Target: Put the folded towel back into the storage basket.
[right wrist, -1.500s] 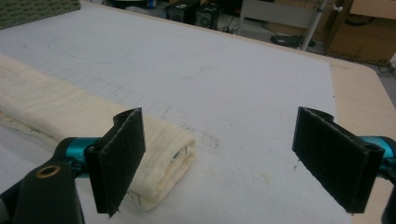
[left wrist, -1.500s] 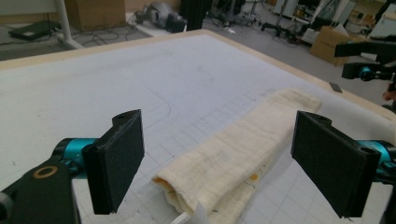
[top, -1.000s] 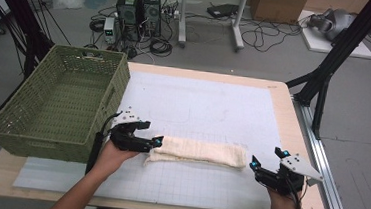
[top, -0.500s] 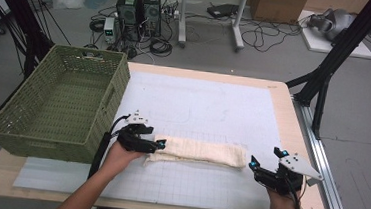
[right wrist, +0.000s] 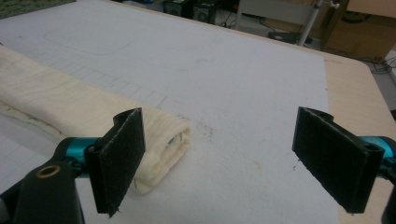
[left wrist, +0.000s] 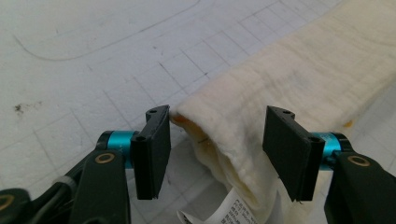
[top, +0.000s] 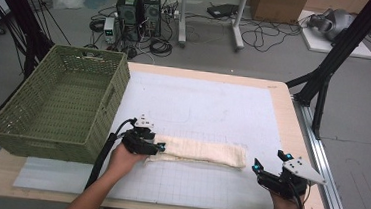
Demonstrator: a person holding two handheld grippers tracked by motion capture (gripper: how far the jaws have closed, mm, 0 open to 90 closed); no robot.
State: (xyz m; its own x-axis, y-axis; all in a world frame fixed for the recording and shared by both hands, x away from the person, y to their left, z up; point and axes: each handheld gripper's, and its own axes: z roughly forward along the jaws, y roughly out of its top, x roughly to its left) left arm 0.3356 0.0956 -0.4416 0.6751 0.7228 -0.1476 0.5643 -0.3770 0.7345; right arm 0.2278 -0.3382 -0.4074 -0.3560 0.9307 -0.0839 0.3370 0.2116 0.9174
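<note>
Right claw (top: 270, 172) hovers at the desk's near right corner, jaws wide, empty, just beside the right end of the towel (top: 202, 151). Left claw (top: 146, 145) has moved in from 1 s ago and now straddles the towel's left end, jaws open with the cloth (left wrist: 243, 126) between them, not yet pinched. Judgement: a grasp is about to close. Basket (top: 58, 104) stands at the far left edge.

White mat (top: 208, 106) on table (top: 301, 143). Folded towel (top: 202, 152) at 6 o'clock. Left gripper (top: 157, 146) at towel's 9 o'clock end. Right gripper (top: 268, 168) at 4 o'clock, apart from towel. Green basket (top: 58, 104) at 9 o'clock.
</note>
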